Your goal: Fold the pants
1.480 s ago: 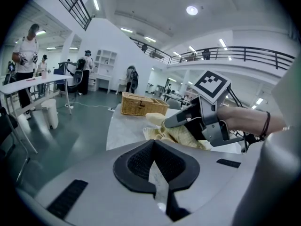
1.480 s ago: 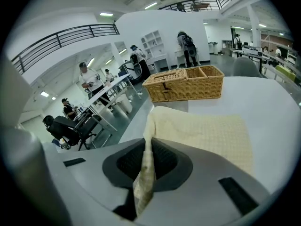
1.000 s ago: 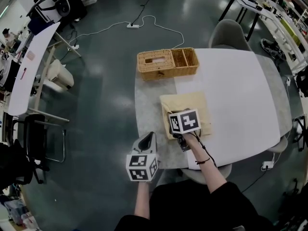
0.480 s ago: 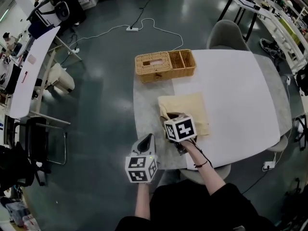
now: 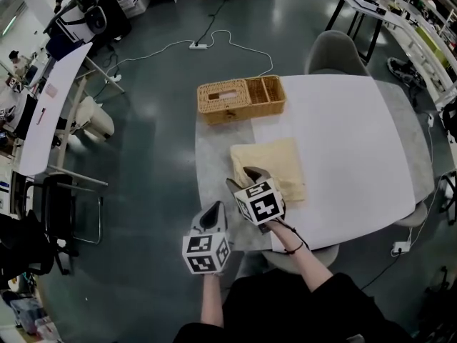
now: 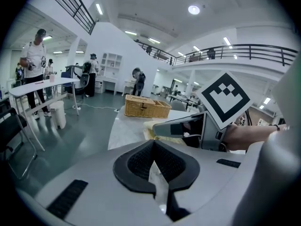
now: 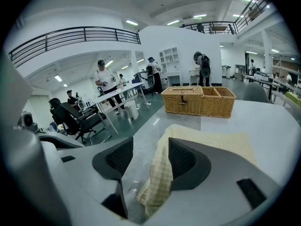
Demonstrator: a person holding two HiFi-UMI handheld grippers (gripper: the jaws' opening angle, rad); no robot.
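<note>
The right gripper (image 5: 244, 179) has its jaws spread wide and has just been opening them. In the right gripper view (image 7: 150, 149) a checked, pale yellow edge of the pants (image 7: 211, 140) hangs in the gap. The cloth lies against the right pad (image 7: 184, 160), while the left pad (image 7: 118, 158) stands clear of it, so nothing is pinched. This gripper points forward and down over the near left corner of the pants (image 5: 275, 164), and a hand holds it from behind.

The left gripper (image 5: 213, 216) has its jaws pressed together with nothing between them. In its own view (image 6: 153, 142) the pads meet at the tips. It hangs just left of the right gripper, by the table's near left corner, and is clear of the pants (image 6: 149, 125).

The pants lie as a flat folded rectangle on the table (image 5: 350, 141), across the line where its grey left strip meets the white top. A wicker basket (image 5: 241, 97) stands beyond them at the table's far left edge, apart from the cloth.
</note>
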